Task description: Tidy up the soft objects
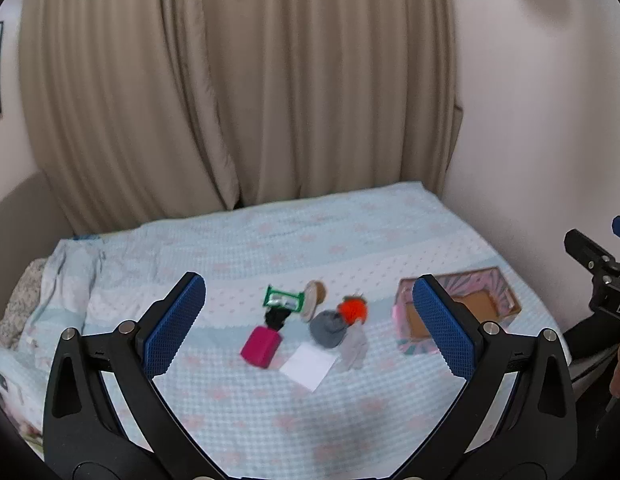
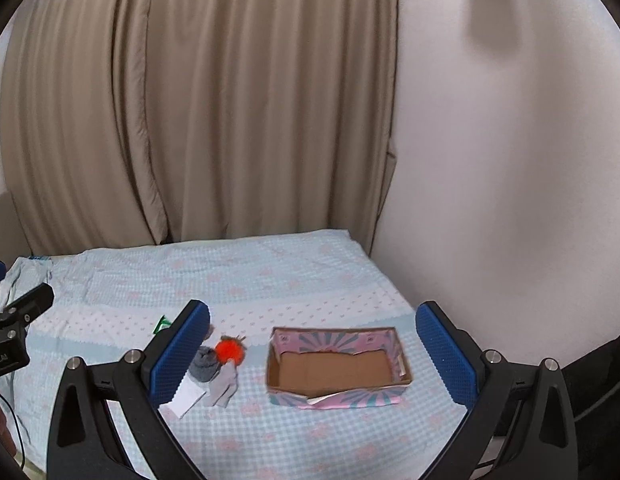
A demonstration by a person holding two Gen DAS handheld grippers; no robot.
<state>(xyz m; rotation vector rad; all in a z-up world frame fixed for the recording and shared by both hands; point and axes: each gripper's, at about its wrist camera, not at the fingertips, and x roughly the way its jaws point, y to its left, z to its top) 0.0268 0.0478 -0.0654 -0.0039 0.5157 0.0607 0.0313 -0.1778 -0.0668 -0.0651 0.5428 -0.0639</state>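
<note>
Both hand-held grippers, left (image 1: 306,328) and right (image 2: 312,354), are held wide and empty above the bed (image 1: 270,420). Soft items like the orange pompom (image 1: 352,309) at frame centre should be pinched gently, then lowered into the box (image 2: 402,386) at lower right.

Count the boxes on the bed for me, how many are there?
1. The open cardboard box sits on the right side of the bed, right of the orange pom-pom and grey sock. Nothing shows inside it. The tongs could hide another.
</note>
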